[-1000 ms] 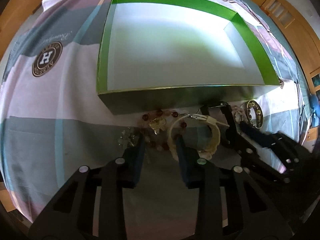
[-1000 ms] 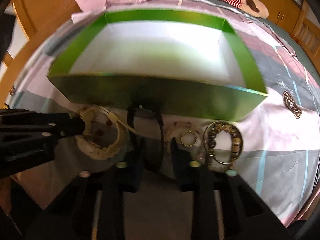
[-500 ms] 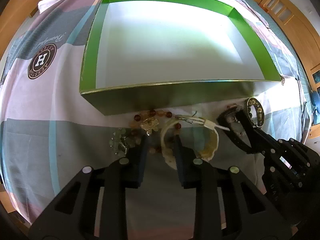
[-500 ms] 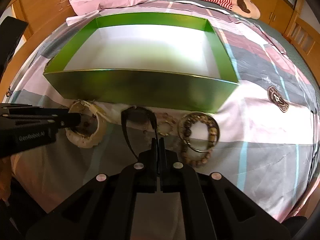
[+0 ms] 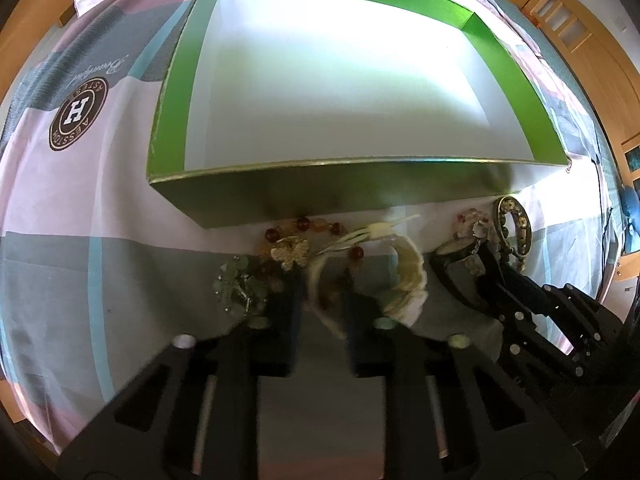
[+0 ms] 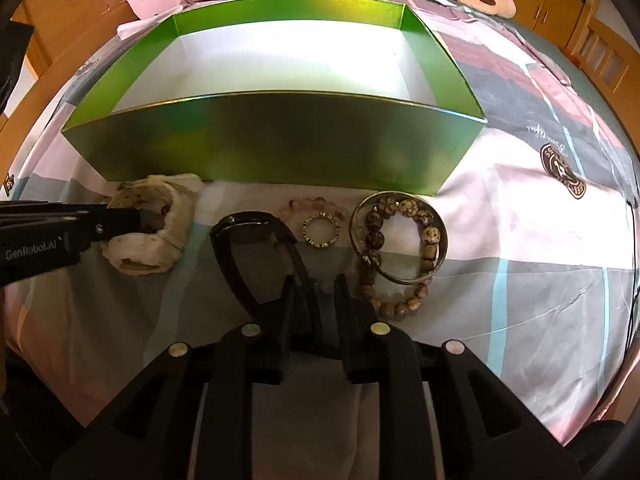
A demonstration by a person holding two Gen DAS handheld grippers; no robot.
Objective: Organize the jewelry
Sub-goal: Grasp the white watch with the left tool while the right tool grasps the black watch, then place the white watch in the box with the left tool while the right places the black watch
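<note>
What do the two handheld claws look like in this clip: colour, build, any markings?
Both are matte black plastic. The left claw has two flat, blocky fingers on angular arms with triangular cut-outs and round pale screw caps. The right claw is the same design. In the right wrist view, the left claw's side carries white "GenRobot.AI" lettering. No cables, sleeves or hands show.

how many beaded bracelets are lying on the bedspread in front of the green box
3, maybe more. A red-amber bead bracelet lies by the box wall near the cream bangle; a pale pink bead bracelet sits behind the small ring; a brown speckled one lies through the metal bangle. The grippers may hide others.
</note>
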